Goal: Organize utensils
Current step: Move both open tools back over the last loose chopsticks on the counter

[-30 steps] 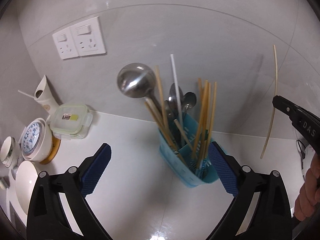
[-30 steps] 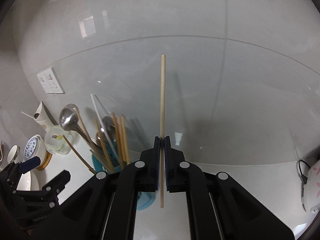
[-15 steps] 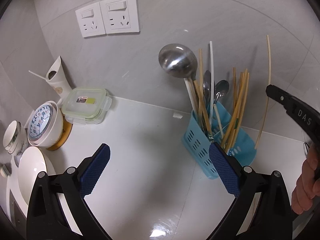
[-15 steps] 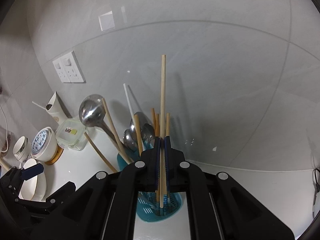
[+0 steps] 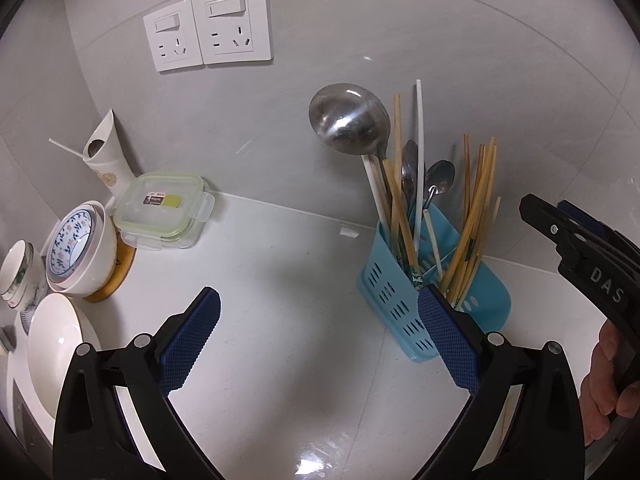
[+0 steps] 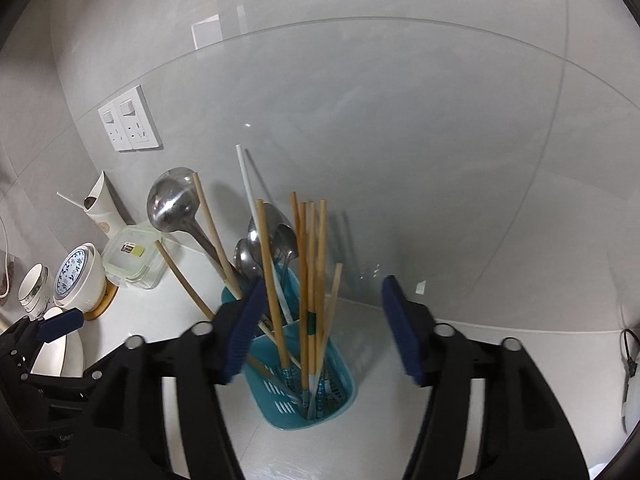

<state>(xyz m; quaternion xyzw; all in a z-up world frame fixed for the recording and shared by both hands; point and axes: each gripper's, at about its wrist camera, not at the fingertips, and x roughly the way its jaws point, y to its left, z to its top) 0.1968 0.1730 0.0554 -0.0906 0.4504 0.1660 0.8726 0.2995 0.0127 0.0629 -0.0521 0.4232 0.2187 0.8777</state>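
Note:
A blue slotted utensil holder [image 5: 384, 292] [image 6: 280, 400] stands on the white counter by the wall. It holds a steel ladle [image 5: 348, 120] [image 6: 170, 204], spoons, a white straw-like stick and several wooden chopsticks [image 5: 476, 208] [image 6: 312, 260]. My right gripper [image 6: 324, 322] hangs just above the holder with its jaws opening. One chopstick [image 6: 334, 296] stands in the holder between the pads, and neither pad touches it. The right gripper [image 5: 560, 220] shows at the right edge of the left wrist view. My left gripper [image 5: 318, 312] [image 6: 76, 348] is open and holds nothing, to the left of the holder.
On the left of the counter are a green-lidded glass box [image 5: 164, 208], stacked bowls [image 5: 80, 248], a cup [image 5: 20, 272] and a white vase [image 5: 106, 152]. Two wall sockets [image 5: 208, 26] sit above. A hand [image 5: 608, 380] grips the right tool. A cable [image 6: 628, 352] hangs far right.
The right gripper came down over the holder, opened and let go of the chopstick, which now stands in the holder. The left gripper drifted left, so the holder sits further right in its view.

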